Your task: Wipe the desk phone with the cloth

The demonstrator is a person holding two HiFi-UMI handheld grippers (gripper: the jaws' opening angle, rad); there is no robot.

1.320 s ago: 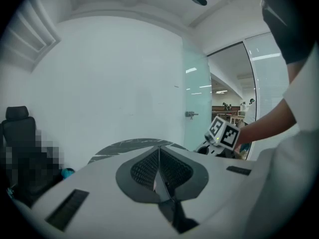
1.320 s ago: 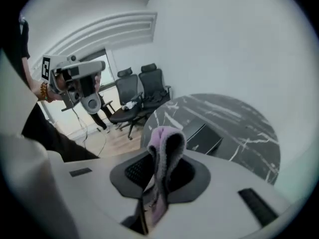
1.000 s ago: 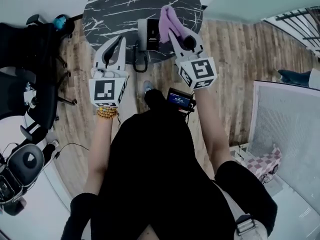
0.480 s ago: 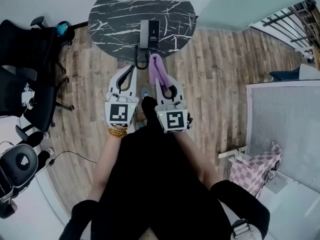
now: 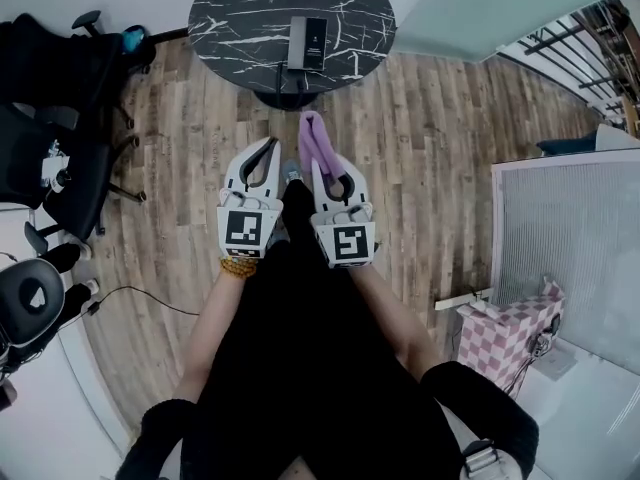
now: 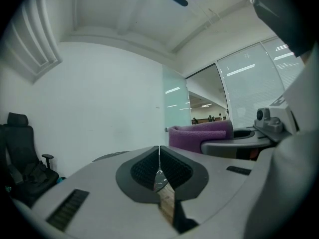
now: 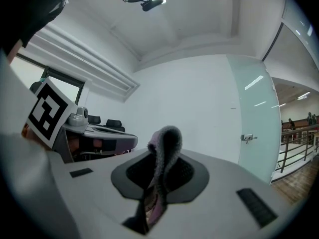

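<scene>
1. I hold both forearms close against my body and side by side. My left gripper (image 5: 265,150) and right gripper (image 5: 330,163) are level with each other and point ahead over the wooden plank floor (image 5: 430,118).
2. My left fingers (image 6: 142,168) are pressed together at the tips, with nothing between them.
3. My right fingers (image 7: 192,176) are clenched on the fuzzy purple cloth (image 7: 164,143), which loops up past their tips.
4. The dark rectangular desk phone (image 5: 308,42) lies on the round black marble table (image 5: 240,18), well apart from both grippers.
5. Each gripper's cube carries a black-and-white square marker (image 5: 243,230), which is a pattern rather than words. Any print on the phone is too small to read.
</scene>
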